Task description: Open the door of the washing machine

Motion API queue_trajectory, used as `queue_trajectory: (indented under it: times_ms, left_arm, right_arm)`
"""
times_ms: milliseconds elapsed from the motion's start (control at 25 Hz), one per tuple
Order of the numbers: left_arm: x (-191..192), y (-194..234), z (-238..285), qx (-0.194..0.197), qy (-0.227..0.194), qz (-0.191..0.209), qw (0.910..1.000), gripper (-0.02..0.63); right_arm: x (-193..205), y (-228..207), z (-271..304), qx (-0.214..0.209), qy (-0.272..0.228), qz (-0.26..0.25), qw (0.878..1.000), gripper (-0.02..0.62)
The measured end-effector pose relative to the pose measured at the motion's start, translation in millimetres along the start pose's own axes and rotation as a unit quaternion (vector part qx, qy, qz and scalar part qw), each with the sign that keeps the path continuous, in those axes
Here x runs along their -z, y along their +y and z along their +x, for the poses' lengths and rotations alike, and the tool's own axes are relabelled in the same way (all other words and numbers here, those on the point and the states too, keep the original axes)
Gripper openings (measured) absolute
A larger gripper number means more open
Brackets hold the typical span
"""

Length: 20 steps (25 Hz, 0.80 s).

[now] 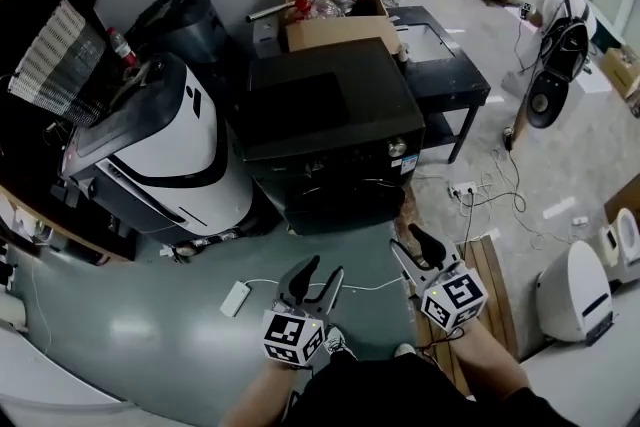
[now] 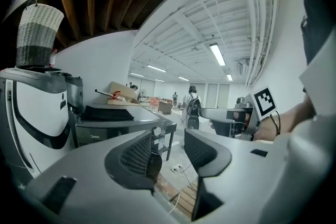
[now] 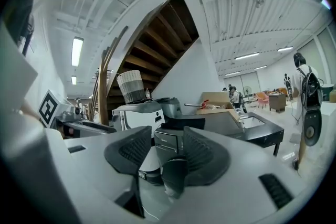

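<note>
The black washing machine [image 1: 330, 120] stands in the middle of the head view, its front door [image 1: 345, 197] shut and facing me. Both grippers hover over the floor a short way in front of it, touching nothing. My left gripper [image 1: 312, 277] is open and empty, below the machine's front. My right gripper [image 1: 418, 245] is open and empty too, near the machine's right front corner. In the left gripper view the machine [image 2: 118, 119] lies left of the spread jaws [image 2: 173, 157]. The right gripper view has it [image 3: 170, 136] straight ahead between the jaws [image 3: 167, 152].
A white rounded machine [image 1: 160, 155] stands close on the washer's left. Behind the washer are a cardboard box [image 1: 325, 0] and a black table [image 1: 440, 65]. A power strip [image 1: 462, 188], cables, a white adapter [image 1: 235, 298] and a wooden pallet [image 1: 492, 295] lie on the floor. People stand far back.
</note>
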<state>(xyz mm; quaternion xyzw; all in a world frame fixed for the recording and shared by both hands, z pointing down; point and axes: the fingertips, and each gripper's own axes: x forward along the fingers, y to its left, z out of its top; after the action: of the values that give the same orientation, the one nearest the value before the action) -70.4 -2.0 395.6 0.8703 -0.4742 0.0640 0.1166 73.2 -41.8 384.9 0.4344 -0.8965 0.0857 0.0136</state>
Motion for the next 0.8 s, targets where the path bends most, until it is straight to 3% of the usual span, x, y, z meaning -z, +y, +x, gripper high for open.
queue_trajectory:
  times_ms: [480, 800]
  left_arm:
    - [-3.3, 91.9, -5.7, 0.034, 0.002, -0.003, 0.9994, 0.201]
    - [-6.6, 121.8, -0.4, 0.064, -0.01, 0.001, 0.9979, 0.201]
  right_arm:
    - [5.1, 20.1, 74.8, 0.054, 0.005, 0.003, 0.999, 0.195]
    - [19.8, 20.4, 100.1, 0.083, 0.02, 0.008, 0.996, 0.202]
